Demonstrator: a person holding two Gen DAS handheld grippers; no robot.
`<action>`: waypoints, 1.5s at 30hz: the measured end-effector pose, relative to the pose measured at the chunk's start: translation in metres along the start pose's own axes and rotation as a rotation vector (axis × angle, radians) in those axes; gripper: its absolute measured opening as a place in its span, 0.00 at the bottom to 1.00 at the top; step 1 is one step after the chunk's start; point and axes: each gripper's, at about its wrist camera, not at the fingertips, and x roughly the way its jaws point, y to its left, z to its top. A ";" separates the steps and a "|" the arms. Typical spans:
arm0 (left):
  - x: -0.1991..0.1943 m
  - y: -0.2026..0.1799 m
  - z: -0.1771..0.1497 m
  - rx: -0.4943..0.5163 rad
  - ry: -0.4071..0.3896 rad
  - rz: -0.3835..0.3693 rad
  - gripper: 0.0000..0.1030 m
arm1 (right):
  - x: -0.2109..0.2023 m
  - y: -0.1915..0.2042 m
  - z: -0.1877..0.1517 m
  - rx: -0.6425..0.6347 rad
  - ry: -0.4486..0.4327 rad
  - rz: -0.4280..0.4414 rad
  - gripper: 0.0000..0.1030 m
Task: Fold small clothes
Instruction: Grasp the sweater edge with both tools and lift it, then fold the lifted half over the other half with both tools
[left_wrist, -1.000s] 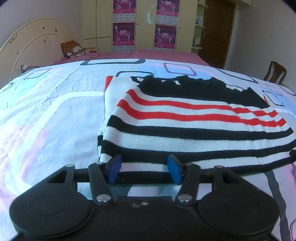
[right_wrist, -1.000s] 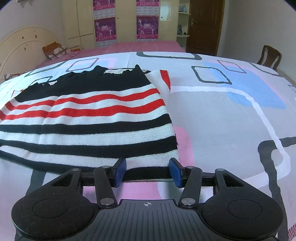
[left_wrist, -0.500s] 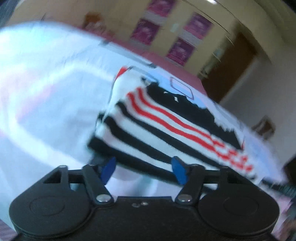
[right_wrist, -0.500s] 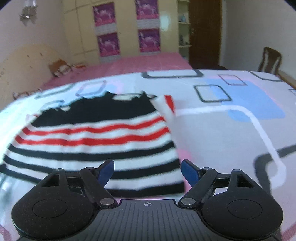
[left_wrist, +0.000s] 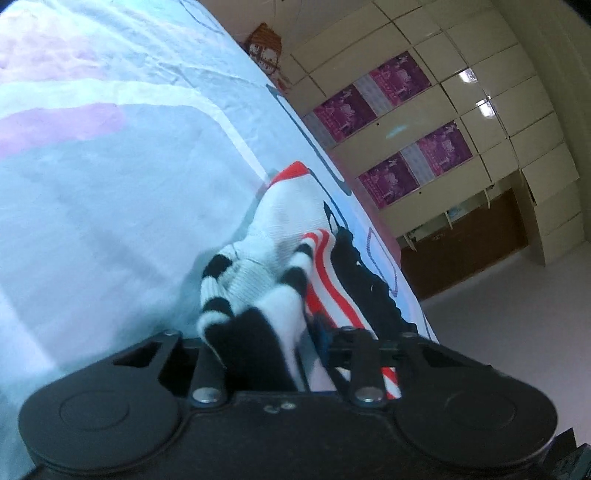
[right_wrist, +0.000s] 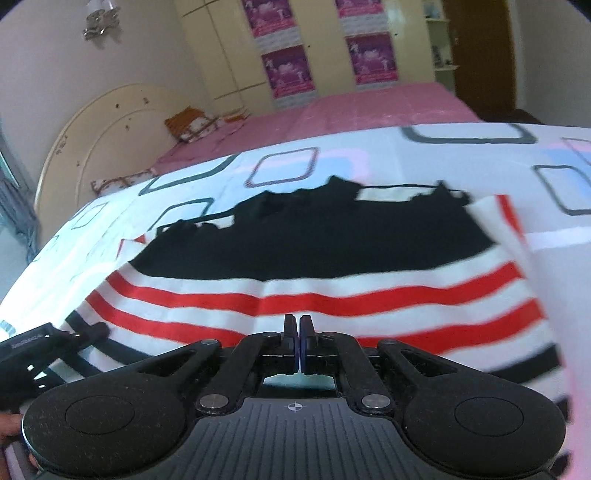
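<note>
left tongs (left_wrist: 264, 332) closing on bunched striped sweater (right_wrist: 332, 280) hem, right tongs (right_wrist: 298, 332) closed – gripping nothing visible

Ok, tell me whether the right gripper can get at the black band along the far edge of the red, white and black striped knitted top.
Probably yes: the right gripper, jaws shut, sits over the red stripes, and only bare knit lies between it and the black band. It must open first.

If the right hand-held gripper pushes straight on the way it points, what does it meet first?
Most likely the striped black, white and red knit garment directly ahead of the shut right hand-held gripper; depth is unclear, so whether the fingertips already touch it I cannot tell.
</note>
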 end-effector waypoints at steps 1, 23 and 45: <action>0.004 -0.001 0.002 0.013 0.017 -0.001 0.17 | 0.003 0.002 0.000 -0.004 -0.001 0.010 0.03; -0.022 -0.131 -0.012 0.288 -0.031 -0.123 0.14 | 0.016 -0.033 0.011 0.039 0.027 0.126 0.00; 0.017 -0.249 -0.126 0.750 0.205 0.012 0.24 | -0.098 -0.234 0.020 0.453 -0.034 0.318 0.67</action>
